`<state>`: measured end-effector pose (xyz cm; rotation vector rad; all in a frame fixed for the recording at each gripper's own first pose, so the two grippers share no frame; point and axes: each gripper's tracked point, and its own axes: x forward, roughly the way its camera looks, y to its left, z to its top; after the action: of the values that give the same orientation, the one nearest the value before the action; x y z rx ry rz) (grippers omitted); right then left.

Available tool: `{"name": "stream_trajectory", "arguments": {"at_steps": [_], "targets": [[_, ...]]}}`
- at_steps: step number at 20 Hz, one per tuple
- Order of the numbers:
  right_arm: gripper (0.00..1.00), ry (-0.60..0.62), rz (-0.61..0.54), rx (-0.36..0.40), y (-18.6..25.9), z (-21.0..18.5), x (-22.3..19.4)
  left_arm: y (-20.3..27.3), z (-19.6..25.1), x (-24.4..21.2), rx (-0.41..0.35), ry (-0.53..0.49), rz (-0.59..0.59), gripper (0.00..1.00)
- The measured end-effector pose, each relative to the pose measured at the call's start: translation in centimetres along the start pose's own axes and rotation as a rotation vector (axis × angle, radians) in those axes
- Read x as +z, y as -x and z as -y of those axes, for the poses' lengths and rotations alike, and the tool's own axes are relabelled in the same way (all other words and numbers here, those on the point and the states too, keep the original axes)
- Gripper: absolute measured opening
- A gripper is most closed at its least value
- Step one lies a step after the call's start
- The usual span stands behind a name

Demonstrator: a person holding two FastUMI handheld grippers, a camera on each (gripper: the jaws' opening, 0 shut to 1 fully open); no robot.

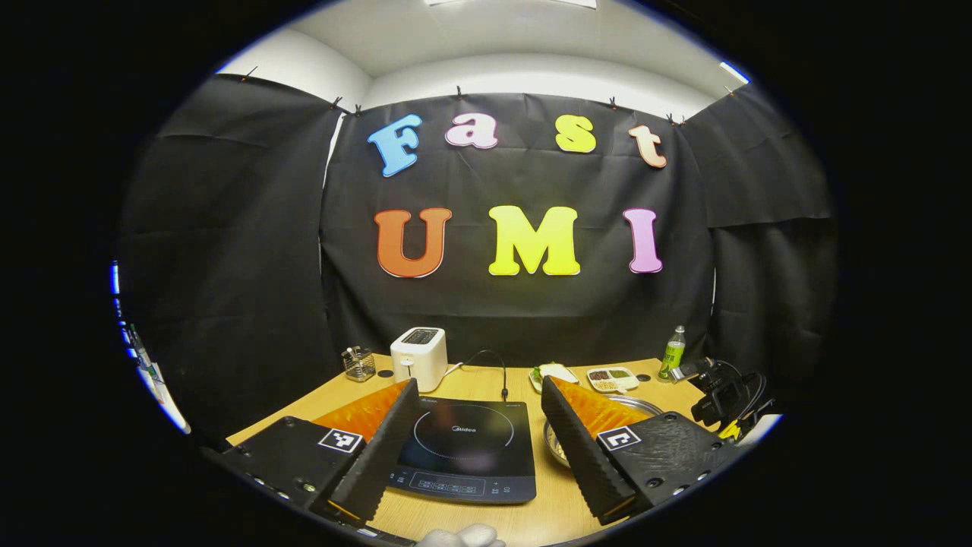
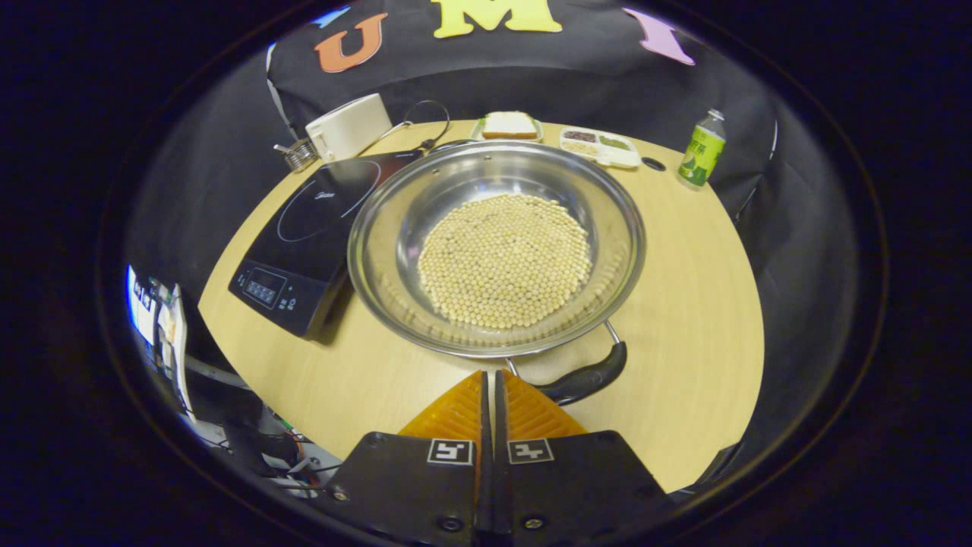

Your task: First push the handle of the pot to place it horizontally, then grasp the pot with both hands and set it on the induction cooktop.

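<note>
Currently your right gripper point(image 2: 492, 380) has its jaws pressed together, empty, just short of the pot point(image 2: 497, 247) rim beside its black handle point(image 2: 588, 378). Pot sits on the table point(image 2: 683, 304), touching the induction cooktop point(image 2: 307, 228) edge. Your left gripper point(image 1: 478, 425) is spread wide, holding nothing, above the cooktop.

The pot point(image 2: 497, 247) is shiny silver steel with a black handle point(image 2: 588, 380) and pale beige beans point(image 2: 505, 258) inside. The induction cooktop point(image 2: 304, 235) is glossy black, the bench point(image 2: 683, 304) light wood, the toaster point(image 2: 349, 125) white, and the bottle point(image 2: 700, 148) green-labelled. Each claw point(image 2: 492, 395) has ridged orange fingers point(image 2: 456, 414) on black bodies.
</note>
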<state>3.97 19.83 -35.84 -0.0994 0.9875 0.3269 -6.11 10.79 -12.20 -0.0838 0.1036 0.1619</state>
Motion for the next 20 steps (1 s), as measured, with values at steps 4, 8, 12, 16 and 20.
{"name": "stream_trajectory", "arguments": {"at_steps": [4, 8, 12, 16, 20], "targets": [[0.01, -0.061, 0.013, -0.035, 0.4, 2.7, 0.3, -0.7, 0.9, 0.0, -0.021, 0.011, 0.005, 0.96], [0.0, -0.05, 0.019, -0.092, 0.4, 5.8, 1.2, -1.4, 1.5, -0.2, -0.028, 0.016, 0.003, 0.96], [0.01, -0.029, 0.025, -0.134, 0.1, 8.1, 2.2, -2.2, 2.0, -0.4, -0.03, 0.022, -0.004, 0.96], [0.01, 0.015, 0.027, -0.169, -0.5, 10.3, 3.2, -3.0, 2.5, -0.6, -0.023, 0.023, -0.014, 0.96], [0.0, 0.041, 0.035, -0.176, -0.9, 12.6, 4.4, -3.8, 3.1, -0.6, -0.006, 0.022, -0.019, 0.96]]}}
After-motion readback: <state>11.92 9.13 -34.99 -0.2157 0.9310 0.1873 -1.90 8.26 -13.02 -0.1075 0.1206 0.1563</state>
